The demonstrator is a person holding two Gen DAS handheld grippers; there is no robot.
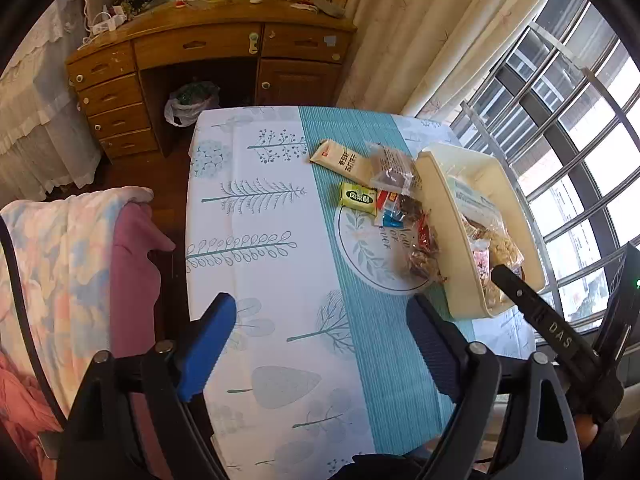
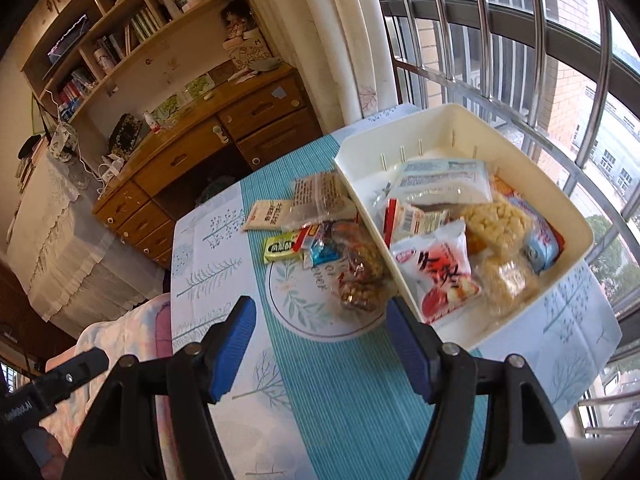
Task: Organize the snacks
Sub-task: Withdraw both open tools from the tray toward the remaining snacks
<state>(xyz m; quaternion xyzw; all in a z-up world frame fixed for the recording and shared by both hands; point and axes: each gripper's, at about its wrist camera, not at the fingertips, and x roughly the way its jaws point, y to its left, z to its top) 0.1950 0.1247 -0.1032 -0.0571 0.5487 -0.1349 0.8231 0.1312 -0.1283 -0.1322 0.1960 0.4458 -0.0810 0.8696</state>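
Left tool (image 1: 320, 344): jaws spread wide, nothing between the blue pads; it hangs over bare tablecloth, short of the loose snacks.
Right tool (image 2: 322, 346): jaws well apart, empty; its right pad sits just beside the near corner of the bin, whether touching I cannot tell. Aimed down toward the loose pile.
Bin (image 2: 440, 120): cream plastic tub on the window side of the table, about half filled. Inside: a white and red packet (image 2: 436, 268), a puffed-snack bag (image 2: 496, 220), a pale blue and white bag (image 2: 444, 184) at the back, a blue-edged packet (image 2: 540, 240) against the far wall, more beneath.
Loose snacks: still on the table, left of the bin and close against its wall.
- beige flat packet (image 1: 344, 160), furthest out
- clear bag with dark contents (image 1: 394, 172), overlapping it
- green bar (image 1: 358, 198)
- small blue candy wrapper (image 2: 324, 252)
- clear bag of brown and red pieces (image 2: 360, 276), leaning on the bin wall
Table (image 1: 260, 280): leaf-print cloth with a teal runner; otherwise bare near both tools.
Progress (judgement): more than half done. Bulk of the packets are binned; about five to six items remain outside.
Remaining (judgement): pick up each loose item and drop it in the bin. The nut bag is nearest the right tool and looks like the obvious next pick.
Risk (judgement): crinkly film bags may slip from the pads; the overlapping pair may lift together.
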